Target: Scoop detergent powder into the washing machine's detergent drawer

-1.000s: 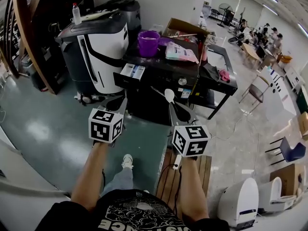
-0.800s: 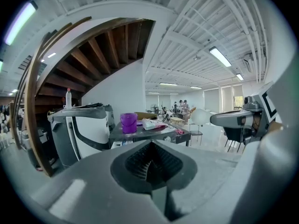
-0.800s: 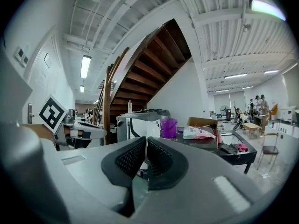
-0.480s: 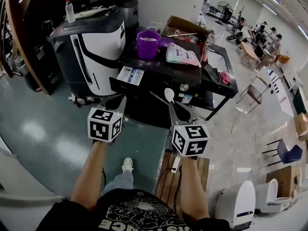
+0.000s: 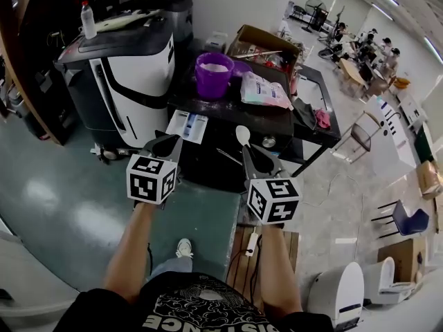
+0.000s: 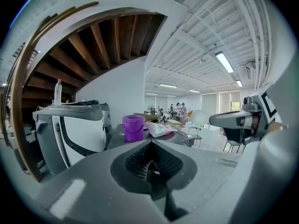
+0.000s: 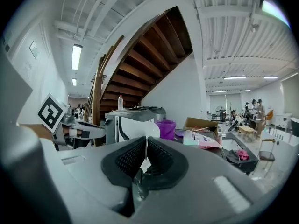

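Left gripper (image 5: 165, 147): jaws pressed together, empty. Right gripper (image 5: 255, 159): clamped on the handle of a white plastic spoon (image 5: 242, 135), bowl up. White pulled-out detergent drawer (image 5: 188, 125) at 12 o'clock, just past the left gripper. Farther at 12, a purple plastic bucket (image 5: 212, 75) of white powder on the black washing machine (image 5: 228, 109). Pastel detergent pouch (image 5: 265, 90) at the bucket's 3.

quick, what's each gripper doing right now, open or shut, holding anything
Left gripper: closed, nothing between its jaws.
Right gripper: closed on the handle of a white spoon.
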The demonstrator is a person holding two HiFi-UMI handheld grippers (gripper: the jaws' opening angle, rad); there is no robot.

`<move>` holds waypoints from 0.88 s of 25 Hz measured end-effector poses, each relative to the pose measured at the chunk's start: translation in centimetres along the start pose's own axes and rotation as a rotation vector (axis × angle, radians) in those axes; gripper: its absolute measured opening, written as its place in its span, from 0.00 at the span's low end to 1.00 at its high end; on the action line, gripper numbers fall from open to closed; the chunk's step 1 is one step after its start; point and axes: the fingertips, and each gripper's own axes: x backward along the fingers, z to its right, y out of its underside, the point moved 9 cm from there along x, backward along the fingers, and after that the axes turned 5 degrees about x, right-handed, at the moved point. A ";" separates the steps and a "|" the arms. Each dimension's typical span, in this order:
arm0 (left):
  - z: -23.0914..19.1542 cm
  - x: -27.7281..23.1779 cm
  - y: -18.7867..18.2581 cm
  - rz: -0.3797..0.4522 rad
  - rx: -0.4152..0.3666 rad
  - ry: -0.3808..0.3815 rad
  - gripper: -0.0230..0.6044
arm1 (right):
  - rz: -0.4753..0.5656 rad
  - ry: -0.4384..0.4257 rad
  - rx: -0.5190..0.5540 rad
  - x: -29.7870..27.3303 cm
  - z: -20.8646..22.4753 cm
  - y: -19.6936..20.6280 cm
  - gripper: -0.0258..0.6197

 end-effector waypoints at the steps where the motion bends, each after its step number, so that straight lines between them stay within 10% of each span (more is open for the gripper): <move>1: -0.7 -0.5 -0.3 -0.001 0.003 0.004 0.04 | -0.002 0.003 0.000 -0.8 0.0 -0.3 0.10; 22: -9.7 -8.8 -3.0 -0.037 -0.011 0.076 0.04 | -0.017 0.058 -0.021 -12.4 0.8 -2.7 0.10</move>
